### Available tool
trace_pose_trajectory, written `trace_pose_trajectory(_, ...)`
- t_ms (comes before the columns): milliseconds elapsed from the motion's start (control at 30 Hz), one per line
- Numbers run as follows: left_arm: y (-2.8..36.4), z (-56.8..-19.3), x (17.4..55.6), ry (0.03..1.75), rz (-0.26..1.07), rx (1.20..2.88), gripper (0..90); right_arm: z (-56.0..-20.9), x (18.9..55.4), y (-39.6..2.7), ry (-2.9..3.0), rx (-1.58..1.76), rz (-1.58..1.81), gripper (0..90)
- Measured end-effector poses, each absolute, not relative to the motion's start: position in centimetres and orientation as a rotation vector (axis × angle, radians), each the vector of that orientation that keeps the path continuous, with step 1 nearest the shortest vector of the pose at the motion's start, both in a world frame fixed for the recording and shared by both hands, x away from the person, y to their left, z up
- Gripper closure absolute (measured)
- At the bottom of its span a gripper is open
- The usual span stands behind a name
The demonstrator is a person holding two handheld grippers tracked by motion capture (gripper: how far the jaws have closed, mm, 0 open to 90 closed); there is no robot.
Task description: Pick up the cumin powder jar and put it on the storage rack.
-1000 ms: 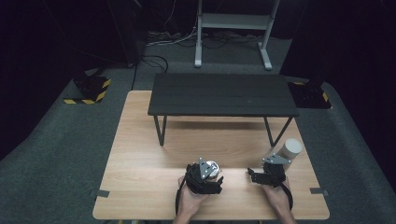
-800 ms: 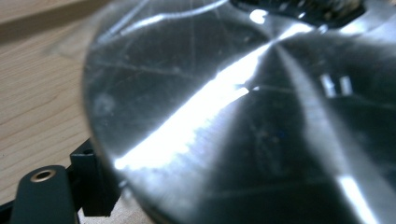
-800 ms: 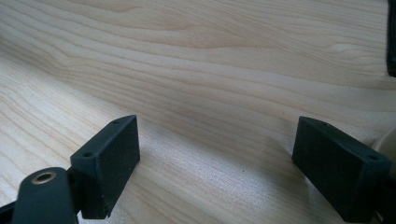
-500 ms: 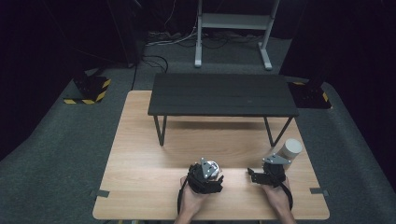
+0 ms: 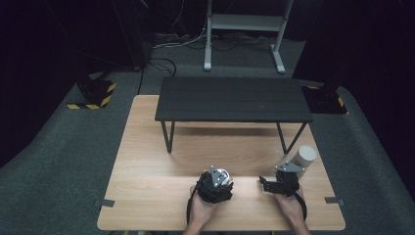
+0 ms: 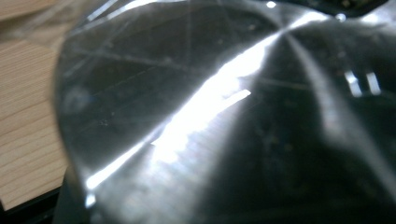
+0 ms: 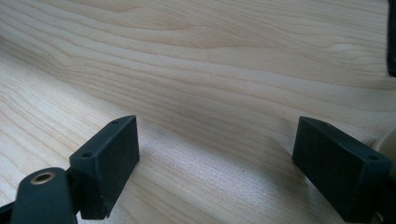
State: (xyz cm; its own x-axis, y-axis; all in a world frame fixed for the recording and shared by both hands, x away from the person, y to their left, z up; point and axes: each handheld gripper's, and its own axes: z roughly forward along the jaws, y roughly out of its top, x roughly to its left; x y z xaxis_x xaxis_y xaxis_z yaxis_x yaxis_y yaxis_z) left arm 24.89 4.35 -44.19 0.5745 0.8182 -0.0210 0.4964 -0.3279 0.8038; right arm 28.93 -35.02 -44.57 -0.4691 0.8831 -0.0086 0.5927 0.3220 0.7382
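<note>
A shiny silver metal object [image 6: 224, 121] sits right against the lens in the left gripper view, blurred, with bright streaks of reflected light. In the high view it is a small pale gleam [image 5: 223, 175] at the tip of my left gripper [image 5: 219, 180], near the table's front edge. The left jaws have just been closing on it and now grip it. To the right, my right gripper [image 5: 268, 185] rests low over the wood with its black fingers [image 7: 112, 149] wide apart and nothing between them. A white cylinder [image 5: 306, 155] stands just behind the right hand.
The light wooden table [image 5: 161, 166] carries a low black bench-like shelf [image 5: 232, 98] across its far half. Grey carpet surrounds the table, with a metal stand [image 5: 244, 22] and yellow-black striped bases [image 5: 95, 93] beyond.
</note>
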Motion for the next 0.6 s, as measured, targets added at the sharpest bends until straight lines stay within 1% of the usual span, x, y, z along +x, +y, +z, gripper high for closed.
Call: trace_pose_trajectory(600, 4.06, -44.21, 24.51, 1.041, 0.523, 1.999, 31.2, -44.54, 28.96, -34.96, 2.186, 1.307, 0.953, 12.9)
